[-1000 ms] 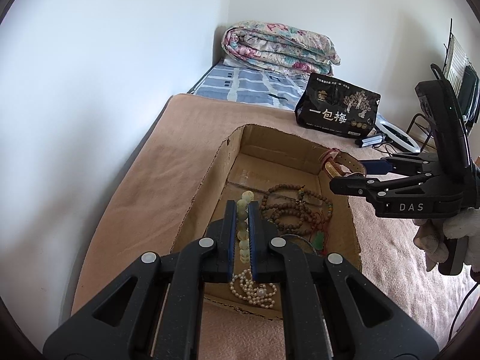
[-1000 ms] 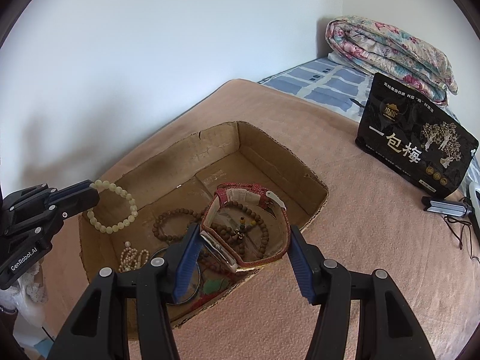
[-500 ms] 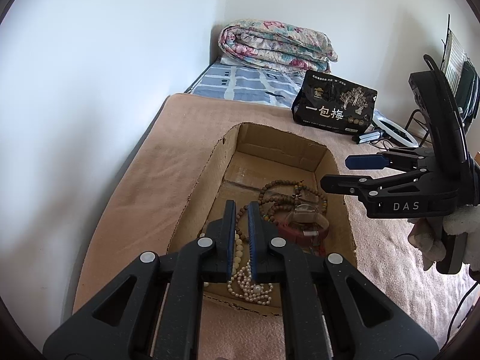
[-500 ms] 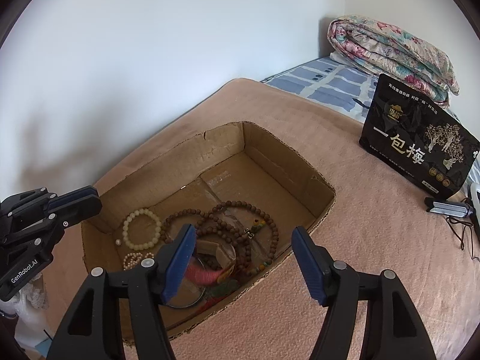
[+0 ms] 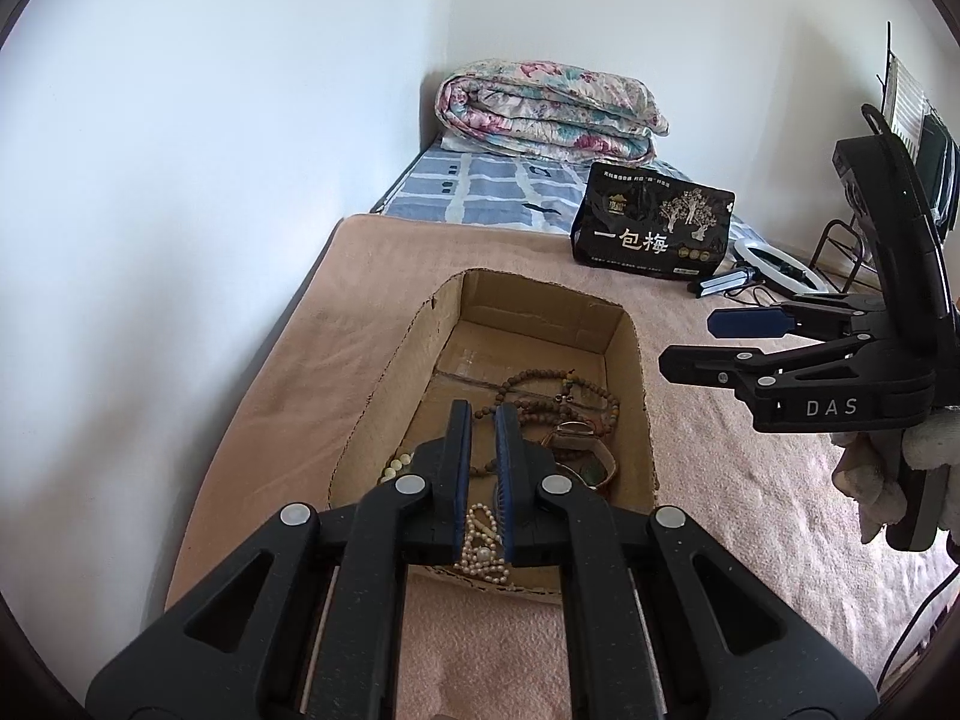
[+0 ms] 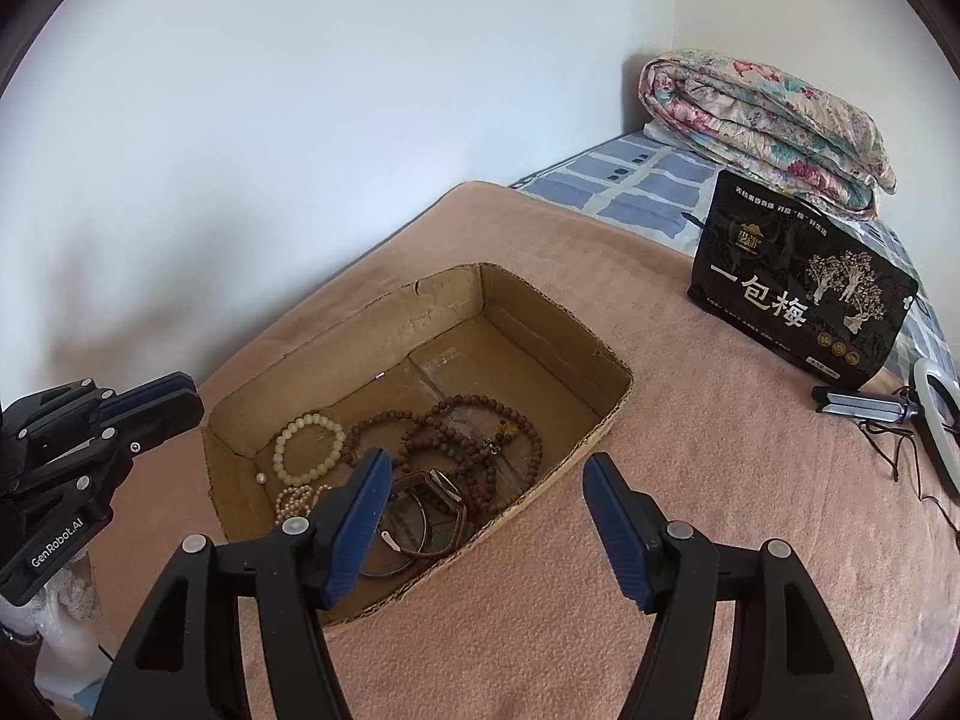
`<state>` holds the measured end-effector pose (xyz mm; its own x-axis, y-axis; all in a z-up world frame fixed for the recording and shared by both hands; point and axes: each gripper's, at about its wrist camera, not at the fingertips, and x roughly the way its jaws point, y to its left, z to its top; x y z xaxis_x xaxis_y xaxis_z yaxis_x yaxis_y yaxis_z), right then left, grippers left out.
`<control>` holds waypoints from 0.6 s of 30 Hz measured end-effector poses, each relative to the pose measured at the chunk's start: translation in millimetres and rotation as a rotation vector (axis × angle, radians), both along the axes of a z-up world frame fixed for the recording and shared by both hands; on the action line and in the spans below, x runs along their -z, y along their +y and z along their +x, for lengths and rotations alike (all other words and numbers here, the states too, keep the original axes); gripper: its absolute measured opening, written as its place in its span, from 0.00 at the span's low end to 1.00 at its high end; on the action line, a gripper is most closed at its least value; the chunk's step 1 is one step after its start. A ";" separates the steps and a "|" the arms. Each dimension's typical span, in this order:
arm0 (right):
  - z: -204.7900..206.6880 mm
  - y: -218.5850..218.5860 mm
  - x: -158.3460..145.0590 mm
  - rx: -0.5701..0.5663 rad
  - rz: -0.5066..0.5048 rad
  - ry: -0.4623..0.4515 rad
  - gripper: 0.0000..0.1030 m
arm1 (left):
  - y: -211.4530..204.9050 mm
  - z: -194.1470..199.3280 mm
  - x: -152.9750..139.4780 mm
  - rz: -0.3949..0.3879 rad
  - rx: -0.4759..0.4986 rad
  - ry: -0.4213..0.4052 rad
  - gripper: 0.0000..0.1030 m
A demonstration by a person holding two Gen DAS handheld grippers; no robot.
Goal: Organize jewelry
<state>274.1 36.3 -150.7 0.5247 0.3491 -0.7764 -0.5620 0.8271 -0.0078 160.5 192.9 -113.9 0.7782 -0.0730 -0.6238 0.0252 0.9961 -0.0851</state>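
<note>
The left gripper point(image 5: 481, 420) has its blue-padded jaws drawn almost together with nothing between them, and it hangs tilted down over the near end of the cardboard box point(image 6: 543, 300). The right gripper point(image 6: 486, 480) has its jaws spread wide and empty, pointing steeply down at the box's near right corner.

All the jewelry lies inside the box, crowded toward its near end. A pale cream bead bracelet point(image 6: 307, 449) forms a neat ring by the left wall, and a bunched strand of small pearls point(image 6: 298, 497) sits just beside it in the near left corner. Long strands of round brown wooden beads point(image 6: 462, 429) loop over one another in the middle. A reddish-brown watch strap point(image 6: 441, 495) curls against them, touching a thin metal hoop point(image 6: 402, 540) at the near wall.

The box is shallow, open-topped, of rough corrugated card with torn rims, and stands on a soft pink terry blanket point(image 6: 690, 480). A glossy black pouch point(image 6: 801, 300) with gold print stands near the blanket's far edge, before a rolled floral quilt point(image 6: 762, 120).
</note>
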 end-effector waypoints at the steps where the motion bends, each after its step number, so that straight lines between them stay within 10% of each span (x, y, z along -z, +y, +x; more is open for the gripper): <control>1: -4.0 -1.7 -3.6 0.001 0.002 -0.004 0.67 | -1.3 -3.4 -2.8 0.003 -0.002 -0.003 0.05; 7: -32.1 -11.6 -25.0 0.012 -0.008 -0.047 0.68 | -11.1 -27.6 -20.7 0.021 -0.004 -0.024 0.06; 11: -54.2 -21.5 -39.9 0.026 -0.006 -0.085 0.86 | -16.7 -48.0 -32.4 0.034 -0.013 -0.047 0.37; 16: -78.2 -34.0 -53.7 0.042 0.014 -0.106 0.86 | -26.0 -72.5 -46.2 0.045 -0.018 -0.068 0.46; 18: -86.8 -38.4 -58.1 0.051 0.024 -0.112 0.91 | -30.2 -83.2 -50.5 0.059 -0.026 -0.083 0.72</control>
<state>187.3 -2.1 -92.6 0.6251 0.3374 -0.7038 -0.5157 0.8554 -0.0480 77.3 162.7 -63.4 0.8287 -0.0169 -0.5595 0.0037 0.9997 -0.0247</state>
